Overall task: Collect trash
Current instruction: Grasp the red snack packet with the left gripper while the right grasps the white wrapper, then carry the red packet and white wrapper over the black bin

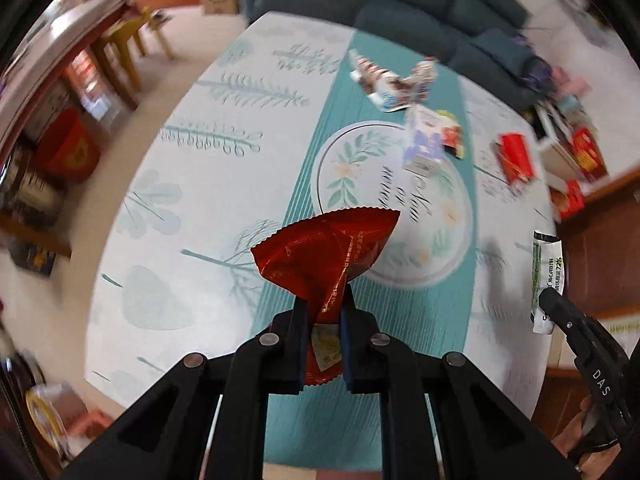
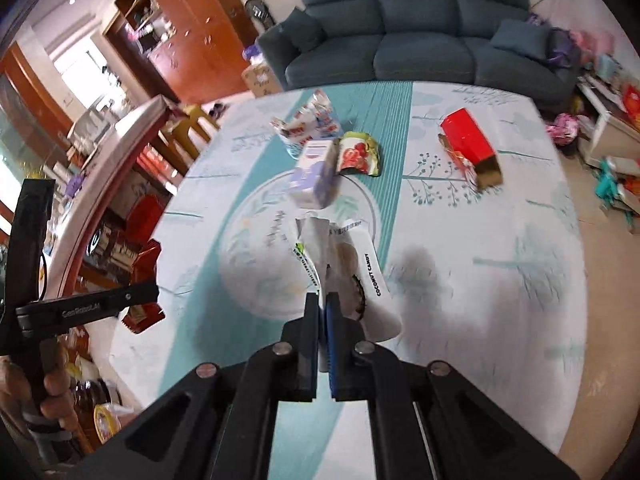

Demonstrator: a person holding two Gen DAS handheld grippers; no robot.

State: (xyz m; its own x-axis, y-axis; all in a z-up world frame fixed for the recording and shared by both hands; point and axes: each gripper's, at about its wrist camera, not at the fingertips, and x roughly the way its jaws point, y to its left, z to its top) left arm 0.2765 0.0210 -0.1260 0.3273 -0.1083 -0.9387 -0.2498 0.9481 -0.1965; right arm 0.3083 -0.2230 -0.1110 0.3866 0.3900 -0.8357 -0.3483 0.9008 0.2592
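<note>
At lower centre of each view, left gripper [image 1: 325,312] pinches a red wrapper [image 1: 326,254], right gripper [image 2: 322,308] a white candy wrapper [image 2: 352,276]; better keep both grips firm while carrying to the bin.

Left gripper [image 1: 323,308] clamped on a crumpled red wrapper [image 1: 326,254], held clear above the table [image 1: 192,184]. Right gripper [image 1: 550,300] at frame edge pinches a white-and-green wrapper [image 1: 547,270]. Litter on the cloth: torn white packets [image 1: 390,84], small carton [image 1: 424,142], red box [image 1: 516,160] (all blurred).
</note>
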